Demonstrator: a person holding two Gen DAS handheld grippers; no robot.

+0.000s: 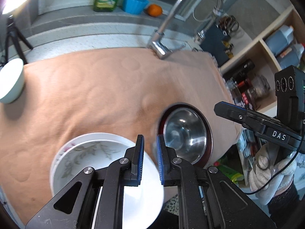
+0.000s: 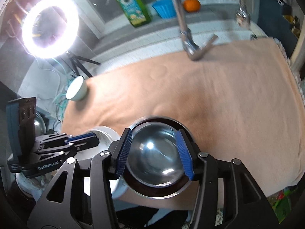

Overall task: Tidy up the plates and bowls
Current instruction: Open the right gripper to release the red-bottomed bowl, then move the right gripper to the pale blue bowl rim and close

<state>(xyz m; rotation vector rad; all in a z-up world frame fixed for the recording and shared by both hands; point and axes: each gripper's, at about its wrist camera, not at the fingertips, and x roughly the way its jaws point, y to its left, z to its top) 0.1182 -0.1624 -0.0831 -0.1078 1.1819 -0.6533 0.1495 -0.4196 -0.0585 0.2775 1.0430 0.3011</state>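
The peach cloth (image 1: 95,87) covers the counter. On it, the left-wrist view alone shows the flowered pattern of the white plates (image 1: 91,152) under the left gripper (image 1: 149,152), jaws nearly together, empty. The right-wrist view shows the right gripper (image 2: 154,152) spread above the steel bowl (image 2: 152,156), and the ring light (image 2: 50,27).

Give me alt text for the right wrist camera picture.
The right gripper hangs open above a steel bowl nested in a dark plate on a peach cloth. The left gripper reaches over white dishes beside it; a small white bowl sits farther back.
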